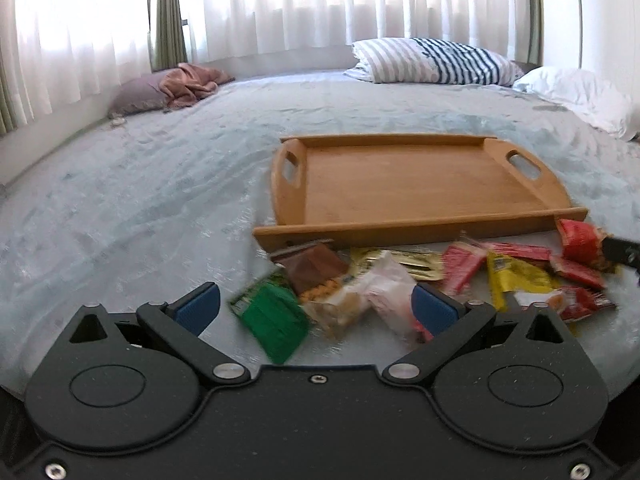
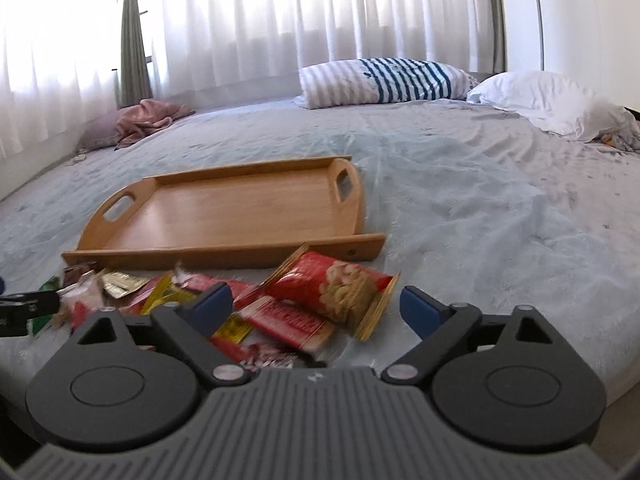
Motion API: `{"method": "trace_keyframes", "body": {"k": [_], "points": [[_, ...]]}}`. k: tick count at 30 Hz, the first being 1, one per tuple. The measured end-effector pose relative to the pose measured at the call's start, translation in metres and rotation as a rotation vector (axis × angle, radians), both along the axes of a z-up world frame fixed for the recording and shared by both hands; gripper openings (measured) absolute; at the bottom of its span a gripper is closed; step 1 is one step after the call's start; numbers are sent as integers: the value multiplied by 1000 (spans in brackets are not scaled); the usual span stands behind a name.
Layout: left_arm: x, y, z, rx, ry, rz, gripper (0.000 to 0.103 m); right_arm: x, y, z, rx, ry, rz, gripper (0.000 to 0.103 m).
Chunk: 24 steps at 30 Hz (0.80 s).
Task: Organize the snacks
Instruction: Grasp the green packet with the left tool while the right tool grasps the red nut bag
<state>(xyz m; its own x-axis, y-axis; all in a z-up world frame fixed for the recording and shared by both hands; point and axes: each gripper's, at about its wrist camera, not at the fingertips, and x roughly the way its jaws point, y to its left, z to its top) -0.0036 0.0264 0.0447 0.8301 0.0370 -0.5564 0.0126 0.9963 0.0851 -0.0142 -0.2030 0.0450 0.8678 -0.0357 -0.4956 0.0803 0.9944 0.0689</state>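
Note:
An empty wooden tray (image 1: pixel 420 222) with cut-out handles lies on the bed; it also shows in the right wrist view (image 2: pixel 224 256). Several snack packets lie in a heap in front of its near rim. In the left wrist view my left gripper (image 1: pixel 316 308) is open above a green packet (image 1: pixel 276 320), a clear nut bag (image 1: pixel 340 304) and a brown packet (image 1: pixel 316 268). In the right wrist view my right gripper (image 2: pixel 316 306) is open above a red peanut packet (image 2: pixel 336 284) and a red bar wrapper (image 2: pixel 292 320). Neither holds anything.
The bed (image 1: pixel 140 200) has a pale blue cover. A striped pillow (image 1: pixel 432 60) and a white pillow (image 1: pixel 576 92) lie at the far side, a pink blanket (image 1: pixel 192 82) at the far left. Curtained windows stand behind. The other gripper's tip (image 1: pixel 622 252) shows at the right edge.

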Motion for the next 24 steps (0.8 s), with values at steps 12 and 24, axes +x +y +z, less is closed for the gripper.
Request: {"method": "trace_keyframes", "body": {"k": [12, 24], "points": [[13, 26, -15, -42, 49, 86, 62, 23, -9, -14, 15, 34, -44, 92], [16, 42, -26, -252, 80, 174, 49, 36, -3, -24, 40, 49, -50, 92]]}}
